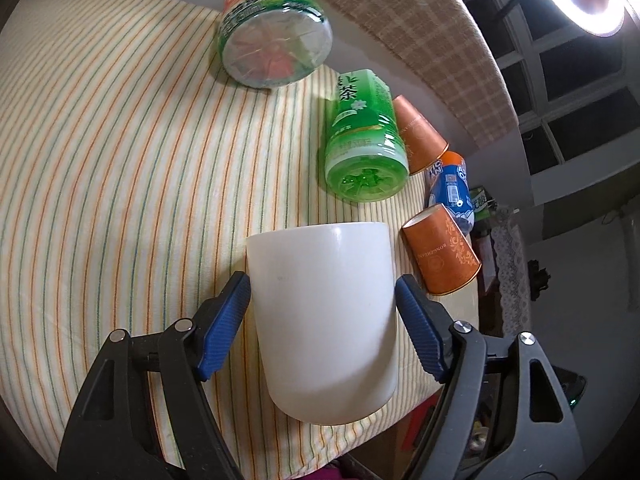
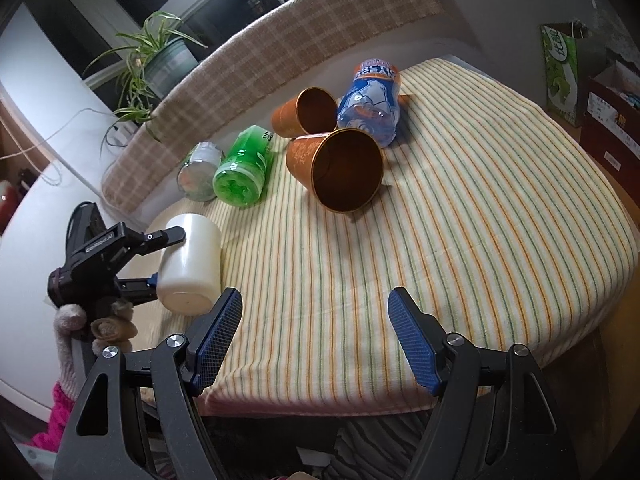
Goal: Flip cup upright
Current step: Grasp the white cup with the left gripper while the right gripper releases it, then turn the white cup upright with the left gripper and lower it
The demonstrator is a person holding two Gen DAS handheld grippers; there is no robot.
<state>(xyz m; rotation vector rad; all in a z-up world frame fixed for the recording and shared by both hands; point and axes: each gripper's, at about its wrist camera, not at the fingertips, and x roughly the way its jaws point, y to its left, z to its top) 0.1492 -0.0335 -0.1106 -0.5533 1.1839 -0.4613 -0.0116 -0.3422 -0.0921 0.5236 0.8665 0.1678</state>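
A plain white cup (image 1: 324,320) is held between the blue pads of my left gripper (image 1: 322,284), which is shut on its sides. In the right wrist view the white cup (image 2: 190,264) hangs tilted above the left corner of the striped cloth, one flat end facing down toward the camera. I cannot tell which end is its mouth. My right gripper (image 2: 314,312) is open and empty above the near edge of the cloth, to the right of the cup.
On the striped cloth (image 2: 460,240) lie two orange paper cups (image 2: 340,168) (image 2: 306,112) on their sides, a green tea bottle (image 2: 242,172), a clear bottle (image 2: 200,172) and a blue-orange bottle (image 2: 370,100). A checked cushion (image 2: 280,32) runs behind. A potted plant (image 2: 160,60) stands far left.
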